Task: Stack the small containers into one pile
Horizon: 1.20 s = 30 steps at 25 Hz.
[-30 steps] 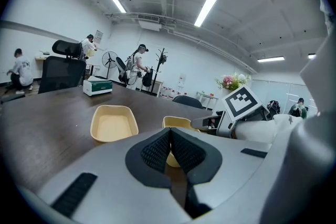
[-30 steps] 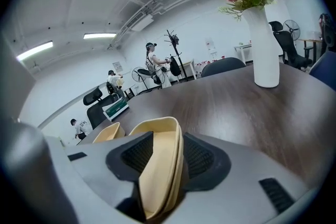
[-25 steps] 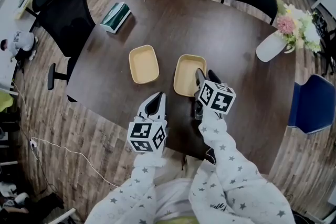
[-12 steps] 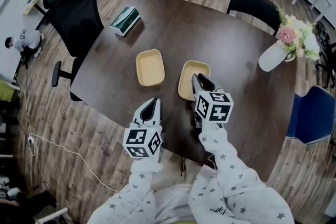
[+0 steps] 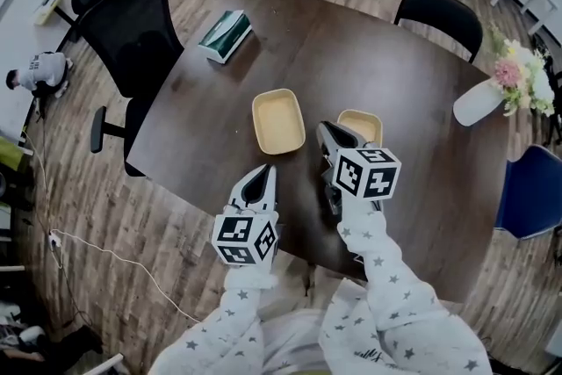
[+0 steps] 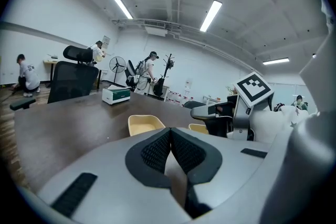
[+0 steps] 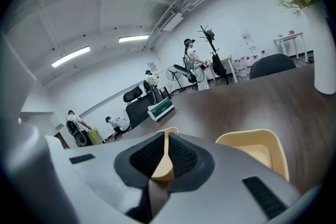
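Right gripper [image 7: 165, 147]: its jaws have just been closing and now pinch the thin beige wall of the right-hand container [image 5: 365, 126], which stands edge-on between the ribbed pads.
Right-hand container: it sits over the dark table [image 5: 351, 48], just to the right of the gripper's fingers. I cannot tell whether it rests on the top or hangs clear of it.
Left-hand container [image 5: 278, 120]: it lies open side up on the table, apart from the other one, with dark tabletop showing between them.
Left gripper [image 5: 261, 178]: its jaws are pressed together at the tips and hold nothing. It is near the table's front edge, short of the left-hand container and not touching it.
In the way: in the head view the right gripper's own body covers the near end of the right-hand container.
Far left of table: a green and white tissue box [image 5: 226, 35] lies well apart from both containers.
Right edge of table: a white vase [image 5: 479, 104] holds pink and white flowers [image 5: 520, 70].
Seats: a black office chair [image 5: 136, 22] is at the left, a black chair [image 5: 439, 11] at the far side and a blue chair [image 5: 531, 189] at the right.
Floor: a person [image 5: 31, 70] crouches on the wooden boards, left of the office chair.
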Available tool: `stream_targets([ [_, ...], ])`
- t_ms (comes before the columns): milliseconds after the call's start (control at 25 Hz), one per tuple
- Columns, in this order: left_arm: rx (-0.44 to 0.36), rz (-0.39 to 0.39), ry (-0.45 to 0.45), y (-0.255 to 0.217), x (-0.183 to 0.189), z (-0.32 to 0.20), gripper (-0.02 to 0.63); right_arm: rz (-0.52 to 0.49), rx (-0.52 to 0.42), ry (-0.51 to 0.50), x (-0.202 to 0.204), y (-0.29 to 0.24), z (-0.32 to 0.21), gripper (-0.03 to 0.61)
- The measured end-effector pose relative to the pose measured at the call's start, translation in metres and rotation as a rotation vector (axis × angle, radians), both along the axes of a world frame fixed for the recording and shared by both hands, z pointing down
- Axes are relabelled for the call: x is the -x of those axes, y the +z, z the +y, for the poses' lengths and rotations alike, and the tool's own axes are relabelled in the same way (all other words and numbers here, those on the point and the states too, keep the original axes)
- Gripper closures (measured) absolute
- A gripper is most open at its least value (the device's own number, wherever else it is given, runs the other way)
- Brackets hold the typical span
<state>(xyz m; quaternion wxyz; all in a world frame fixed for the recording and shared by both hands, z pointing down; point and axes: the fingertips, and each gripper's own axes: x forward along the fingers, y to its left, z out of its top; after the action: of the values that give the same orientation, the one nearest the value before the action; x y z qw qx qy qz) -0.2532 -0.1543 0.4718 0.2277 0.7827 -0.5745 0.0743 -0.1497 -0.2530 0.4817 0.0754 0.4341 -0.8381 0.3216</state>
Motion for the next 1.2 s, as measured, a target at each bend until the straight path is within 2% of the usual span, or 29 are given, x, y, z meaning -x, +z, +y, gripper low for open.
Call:
stream_targets([
  [240,0.015,0.012,0.012,0.005,0.012,-0.014,0.589,0.071,-0.006,-0.045,0.029,0.009,-0.016,0.535],
  [280,0.018,0.014,0.014,0.007,0.014,-0.015,0.589,0.080,-0.001,-0.049,0.033,0.013,-0.020,0.524],
  [360,0.025,0.017,0.015,0.012,0.021,-0.019,0.589,0.085,0.024,-0.048,0.043,0.022,-0.026,0.452],
  [400,0.028,0.018,0.014,0.014,0.024,-0.020,0.589,0.086,0.040,-0.045,0.048,0.027,-0.029,0.435],
  [560,0.038,0.026,0.011,0.019,0.035,-0.029,0.589,0.138,0.083,-0.038,0.059,0.042,-0.041,0.410],
  [1200,0.074,0.053,0.042,0.038,0.033,-0.049,0.589,0.301,0.291,0.006,0.053,0.100,-0.061,0.407],
])
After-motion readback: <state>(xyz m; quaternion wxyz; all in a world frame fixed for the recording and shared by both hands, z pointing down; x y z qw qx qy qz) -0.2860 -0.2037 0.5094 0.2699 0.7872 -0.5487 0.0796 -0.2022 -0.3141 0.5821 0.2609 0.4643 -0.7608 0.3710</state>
